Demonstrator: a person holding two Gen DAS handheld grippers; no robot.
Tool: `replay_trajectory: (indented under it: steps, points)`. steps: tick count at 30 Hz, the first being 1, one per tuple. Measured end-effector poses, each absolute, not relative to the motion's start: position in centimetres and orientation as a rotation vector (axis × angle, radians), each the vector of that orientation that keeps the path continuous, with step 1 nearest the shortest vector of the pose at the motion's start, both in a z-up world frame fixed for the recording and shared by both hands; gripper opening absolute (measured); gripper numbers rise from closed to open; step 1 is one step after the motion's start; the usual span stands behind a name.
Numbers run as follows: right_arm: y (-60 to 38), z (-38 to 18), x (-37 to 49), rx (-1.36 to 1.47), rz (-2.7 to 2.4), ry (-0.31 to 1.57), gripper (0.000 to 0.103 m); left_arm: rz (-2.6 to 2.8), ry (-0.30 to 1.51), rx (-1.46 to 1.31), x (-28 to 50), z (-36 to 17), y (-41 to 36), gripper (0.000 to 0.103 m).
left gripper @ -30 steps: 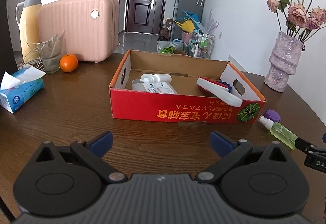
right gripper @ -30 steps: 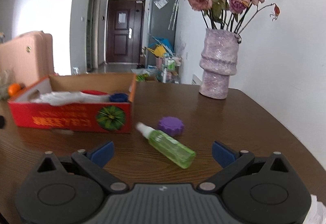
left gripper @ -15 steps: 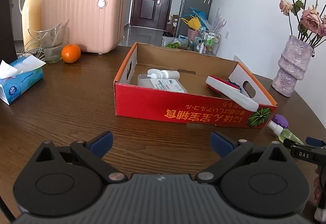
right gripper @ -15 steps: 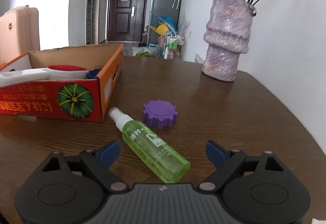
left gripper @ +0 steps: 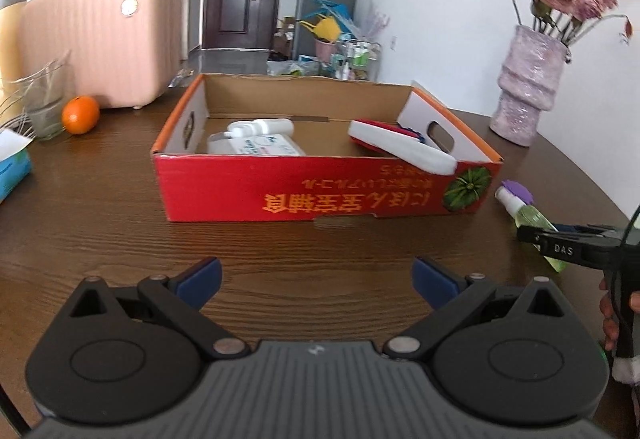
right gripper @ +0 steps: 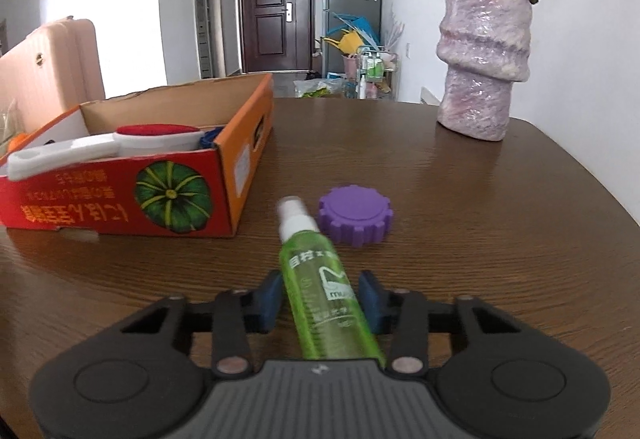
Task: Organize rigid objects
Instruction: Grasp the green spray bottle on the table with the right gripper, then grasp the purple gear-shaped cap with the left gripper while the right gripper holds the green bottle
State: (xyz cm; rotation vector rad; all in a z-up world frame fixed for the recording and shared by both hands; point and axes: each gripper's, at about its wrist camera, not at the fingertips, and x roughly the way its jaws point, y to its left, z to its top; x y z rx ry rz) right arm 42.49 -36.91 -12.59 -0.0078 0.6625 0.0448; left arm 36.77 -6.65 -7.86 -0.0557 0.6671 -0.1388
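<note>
Pickup step: the right gripper (right gripper: 318,303) has just closed its jaws onto the green spray bottle (right gripper: 320,291), which lies on the table just right of the red box (right gripper: 120,199). Next it needs lifting over the box wall. Clear green plastic, white nozzle. The left gripper (left gripper: 316,277) is open, empty.

Each tool (left gripper: 316,275) is matte black with blue pads (left gripper: 200,277), silver pivot screws and a ribbed grey housing.
</note>
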Motion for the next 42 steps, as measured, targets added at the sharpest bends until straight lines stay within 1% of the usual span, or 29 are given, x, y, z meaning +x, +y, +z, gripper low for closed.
replay_trajectory:
  steps: [2,12,25,32,42]
  points:
    - [-36.3,-12.7,42.2,-0.022,0.03,0.653,0.031,-0.142,0.67,-0.05,36.8,-8.0,-6.8,0.103]
    - [-35.0,-12.4,40.3,0.044,0.026,0.648,0.03,-0.168,0.667,-0.043,36.5,-8.1,-6.9,0.103]
    - [-35.3,-10.9,36.0,0.135,-0.005,0.557,0.03,-0.179,0.646,-0.039,35.4,-7.5,-7.4,0.103]
    - [-36.3,-9.9,34.2,0.155,-0.005,0.509,0.03,-0.192,0.622,-0.004,34.6,-6.3,-9.8,0.103]
    - [-40.6,-9.1,33.3,0.149,-0.024,0.478,0.03,-0.204,0.615,0.041,35.4,-5.3,-16.3,0.103]
